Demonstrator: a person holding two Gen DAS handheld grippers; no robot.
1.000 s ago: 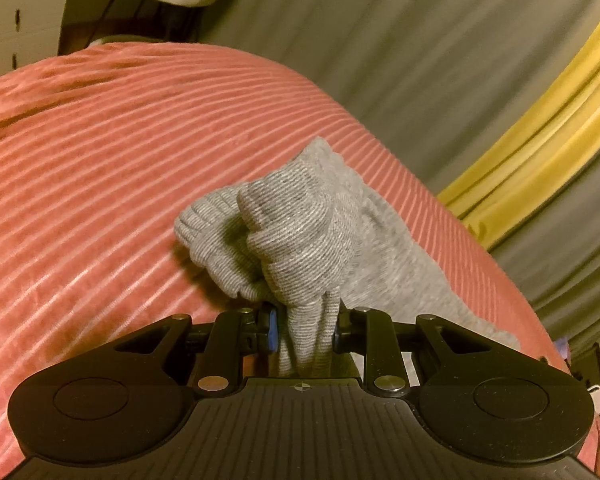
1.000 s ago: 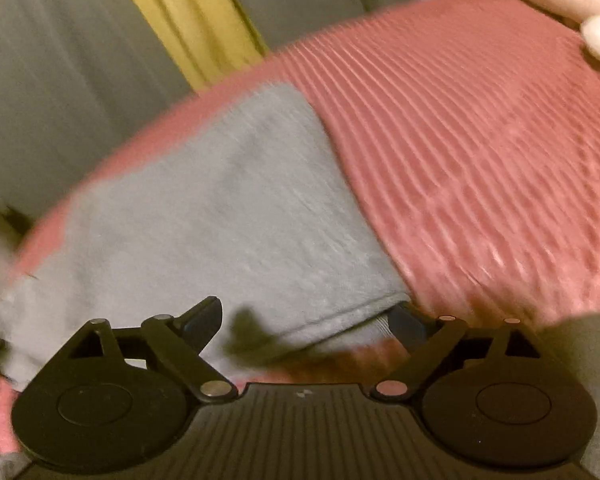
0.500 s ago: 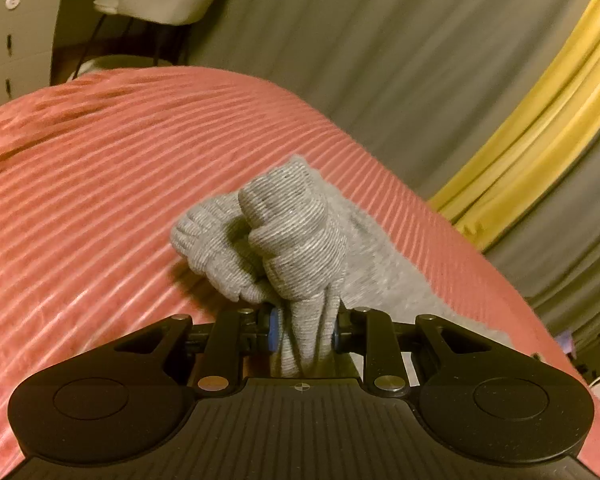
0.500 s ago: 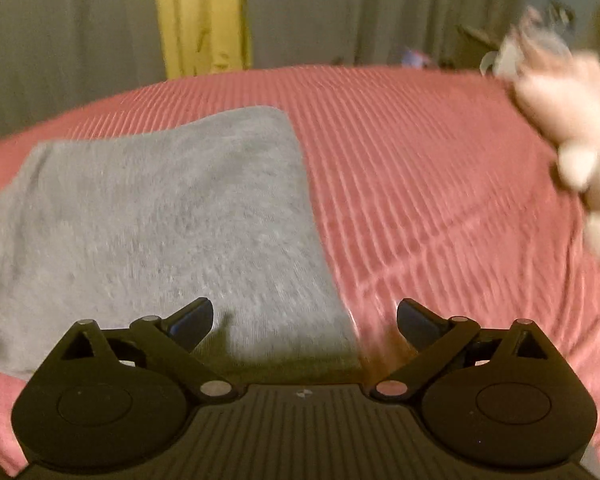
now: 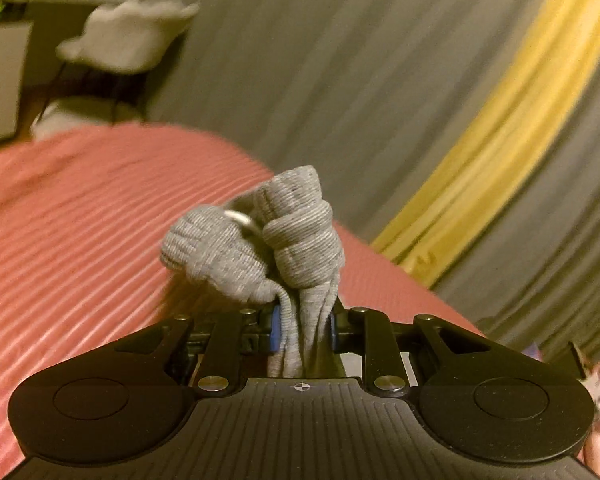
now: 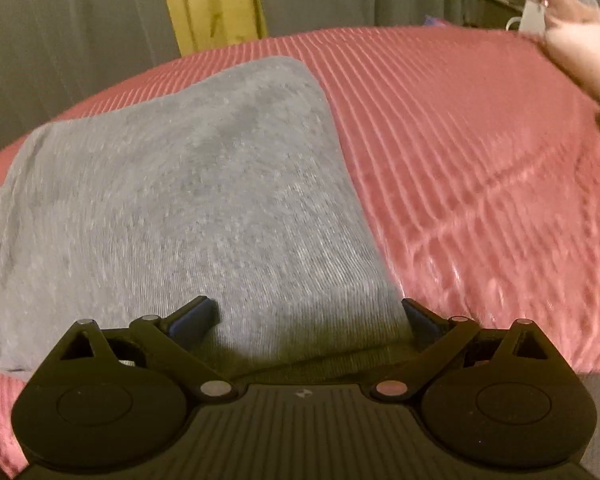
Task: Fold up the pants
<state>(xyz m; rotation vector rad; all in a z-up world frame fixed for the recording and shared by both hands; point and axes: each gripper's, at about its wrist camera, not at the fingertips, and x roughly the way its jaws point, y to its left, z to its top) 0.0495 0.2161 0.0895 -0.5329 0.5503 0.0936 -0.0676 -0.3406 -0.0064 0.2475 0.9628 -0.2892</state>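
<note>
The grey pants lie flat on the red ribbed bedspread in the right wrist view. My right gripper is open, its jaws spread over the near edge of the pants, holding nothing. In the left wrist view my left gripper is shut on a bunched, ribbed grey end of the pants, lifted above the bedspread. A pale drawstring loop shows in the bunch.
Grey curtains with a yellow panel hang behind the bed. A white chair and a cabinet stand at the far left. A pink plush toy lies on the bed at the far right.
My left gripper has lifted the bunched pants end higher and tilted up. My right gripper has moved from the pants' right edge to over their near edge, still open.
</note>
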